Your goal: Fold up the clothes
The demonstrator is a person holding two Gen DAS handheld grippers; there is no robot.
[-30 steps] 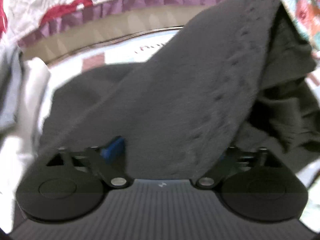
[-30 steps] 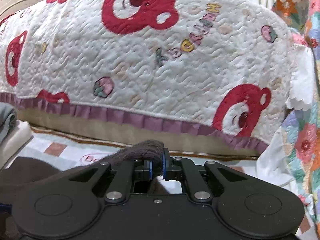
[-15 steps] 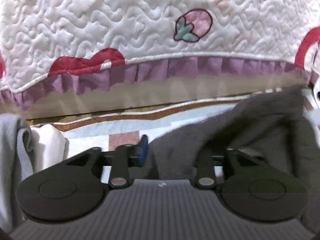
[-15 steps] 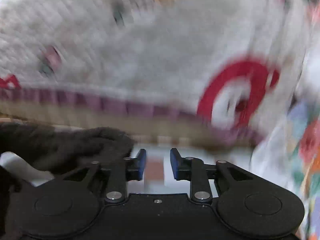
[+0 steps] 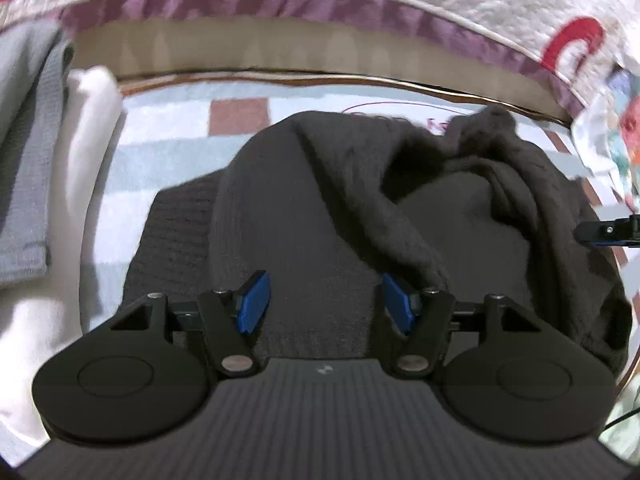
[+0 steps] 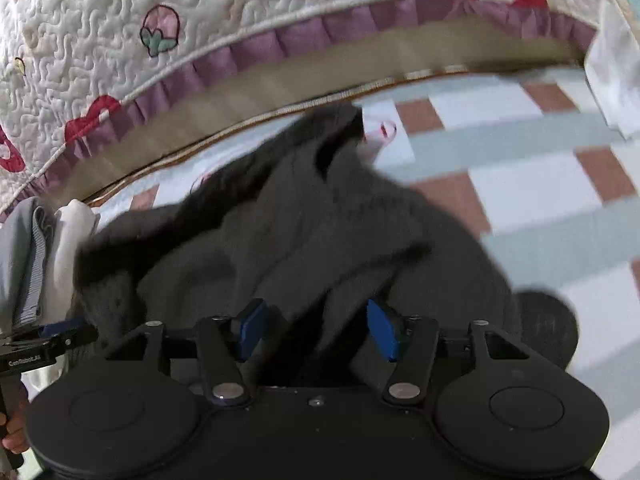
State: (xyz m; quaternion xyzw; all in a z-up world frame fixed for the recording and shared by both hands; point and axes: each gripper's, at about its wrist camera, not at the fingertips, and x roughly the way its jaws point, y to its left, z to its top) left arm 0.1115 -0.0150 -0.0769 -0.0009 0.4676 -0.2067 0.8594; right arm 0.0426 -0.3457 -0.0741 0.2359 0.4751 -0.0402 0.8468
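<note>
A dark grey knit sweater [image 5: 320, 208] lies rumpled on the checked bed sheet [image 5: 168, 168]; it also shows in the right wrist view [image 6: 300, 232]. My left gripper [image 5: 322, 302] is open and empty, its blue pads [image 5: 254, 300] just above the sweater's near hem. My right gripper [image 6: 316, 326] is open and empty over the sweater's near folds, blue pads [image 6: 382, 328] apart. The tip of the right gripper shows at the right edge of the left wrist view [image 5: 608, 232]. The left gripper shows at the left edge of the right wrist view [image 6: 48, 344].
A stack of folded grey [image 5: 28, 152] and white [image 5: 84, 152] clothes lies left of the sweater, also in the right wrist view [image 6: 28, 256]. A quilted bear-print cover with a purple frill [image 6: 200, 40] rises behind. Checked sheet [image 6: 540, 184] spreads to the right.
Both grippers opened and let go of the sweater, which dropped from a raised hold into a rumpled heap on the sheet. Both grippers now tilt down over it.
</note>
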